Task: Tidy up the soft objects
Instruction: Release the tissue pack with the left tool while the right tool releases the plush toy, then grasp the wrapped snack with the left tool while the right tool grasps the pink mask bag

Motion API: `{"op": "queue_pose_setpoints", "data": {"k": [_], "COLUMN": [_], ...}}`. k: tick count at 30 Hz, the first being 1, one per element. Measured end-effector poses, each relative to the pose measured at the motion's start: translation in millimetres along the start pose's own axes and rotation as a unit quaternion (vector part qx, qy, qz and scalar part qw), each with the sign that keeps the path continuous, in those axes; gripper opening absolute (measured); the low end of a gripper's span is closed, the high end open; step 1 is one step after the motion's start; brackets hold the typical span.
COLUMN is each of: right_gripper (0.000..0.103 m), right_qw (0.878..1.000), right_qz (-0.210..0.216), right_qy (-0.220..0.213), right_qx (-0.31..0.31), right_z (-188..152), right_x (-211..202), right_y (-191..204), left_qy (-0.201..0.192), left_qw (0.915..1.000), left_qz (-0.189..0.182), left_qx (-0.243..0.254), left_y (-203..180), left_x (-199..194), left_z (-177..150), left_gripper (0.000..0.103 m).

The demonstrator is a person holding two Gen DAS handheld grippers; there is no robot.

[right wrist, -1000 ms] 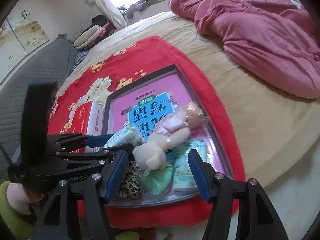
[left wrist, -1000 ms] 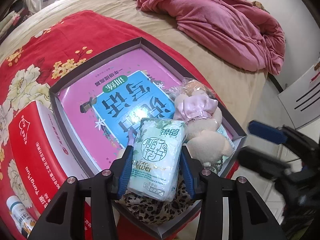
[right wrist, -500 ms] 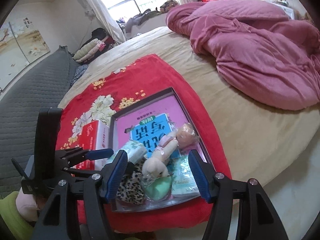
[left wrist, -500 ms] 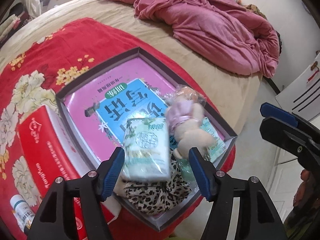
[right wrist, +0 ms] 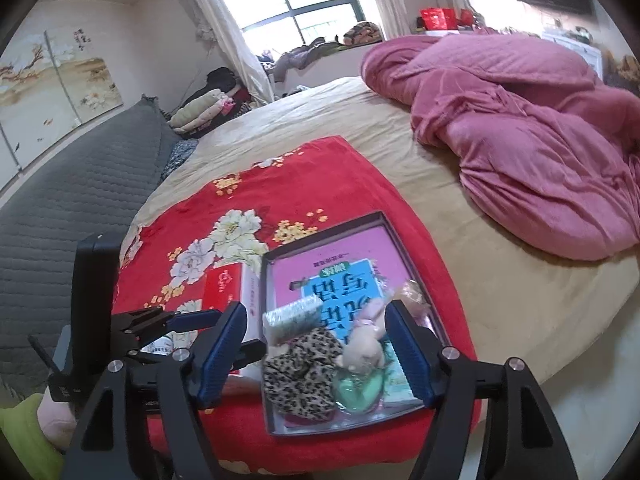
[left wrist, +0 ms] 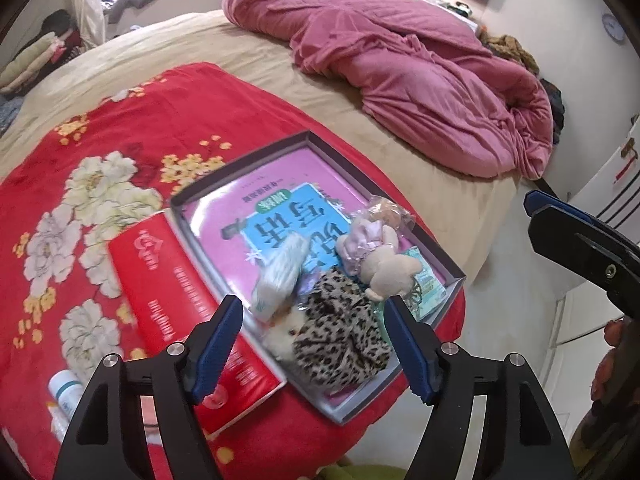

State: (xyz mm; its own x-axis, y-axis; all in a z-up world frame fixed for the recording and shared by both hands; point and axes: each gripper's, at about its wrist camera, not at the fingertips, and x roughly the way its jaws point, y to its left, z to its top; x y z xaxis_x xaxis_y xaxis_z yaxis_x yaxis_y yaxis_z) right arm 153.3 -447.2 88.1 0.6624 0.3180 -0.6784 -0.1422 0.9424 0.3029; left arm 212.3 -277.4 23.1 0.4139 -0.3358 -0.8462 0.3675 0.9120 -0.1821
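**Both grippers open above the box at the corner of the bed**

The shallow grey box [left wrist: 448, 268] sits on a red floral blanket [left wrist: 120, 132] at the near corner of the bed, its near rim just short of where the blanket drops to the pale floor [left wrist: 508, 280]. To its left, touching or nearly touching its wall, lies a red carton [left wrist: 172, 292]; a small white bottle [left wrist: 64, 392] lies on the blanket near the left gripper's arm. Past the box the tan sheet [right wrist: 480, 260] is bare up to the heaped pink quilt [right wrist: 520, 140], so there is free room on the far and right sides; a grey quilted cover [right wrist: 72, 208] flanks the bed on the left.

Inside the box, on a pink-and-blue book [left wrist: 280, 208], a packet of tissues [left wrist: 280, 276] lies tilted at the near left, blurred. A leopard-print soft item [left wrist: 340, 328] fills the near end, and a small plush doll in a pink dress [left wrist: 372, 248] lies to its right, over a flat green packet [right wrist: 396, 372].

The left gripper [left wrist: 316, 344] has just been opening; its jaws stand wide with nothing between them, the tissue packet beyond its left pad. The right gripper [right wrist: 316, 348] has also just been opening and holds nothing, framing the leopard item and doll from above.
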Motion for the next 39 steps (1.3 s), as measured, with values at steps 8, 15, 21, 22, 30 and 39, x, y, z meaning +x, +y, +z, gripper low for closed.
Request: {"op": "queue_pose_setpoints", "data": {"k": [8, 15, 21, 22, 30, 39], "right_gripper": [0.071, 0.071, 0.071, 0.071, 0.072, 0.072], "right_qw": [0.999, 0.997, 0.994, 0.994, 0.991, 0.987], "right_qz": [0.020, 0.039, 0.048, 0.049, 0.056, 0.058], "right_qy": [0.002, 0.012, 0.012, 0.011, 0.011, 0.020], "right_qx": [-0.036, -0.071, -0.096, -0.098, -0.121, -0.146], "right_z": [-0.6, -4.0, -5.7, -6.5, -13.9, -24.5], "right_x": [3.0, 12.3, 12.0, 11.2, 8.8, 16.2], "right_y": [50.3, 99.6, 137.8, 142.0, 178.6, 208.5], "left_qy": [-0.024, -0.039, -0.058, -0.060, -0.074, -0.080], "left_qw": [0.9989, 0.9961, 0.9922, 0.9914, 0.9852, 0.9734], "left_qz": [0.025, 0.048, 0.067, 0.069, 0.090, 0.118], "left_qx": [-0.031, -0.062, -0.088, -0.093, -0.126, -0.179], "left_y": [42.6, 81.0, 108.7, 112.9, 141.5, 185.8], "left_x": [-42.7, -75.9, -107.7, -112.6, -145.8, -176.6], "left_z": [-22.7, -47.5, -66.7, -69.8, -97.5, -134.8], "left_gripper": [0.076, 0.076, 0.077, 0.077, 0.077, 0.077]}}
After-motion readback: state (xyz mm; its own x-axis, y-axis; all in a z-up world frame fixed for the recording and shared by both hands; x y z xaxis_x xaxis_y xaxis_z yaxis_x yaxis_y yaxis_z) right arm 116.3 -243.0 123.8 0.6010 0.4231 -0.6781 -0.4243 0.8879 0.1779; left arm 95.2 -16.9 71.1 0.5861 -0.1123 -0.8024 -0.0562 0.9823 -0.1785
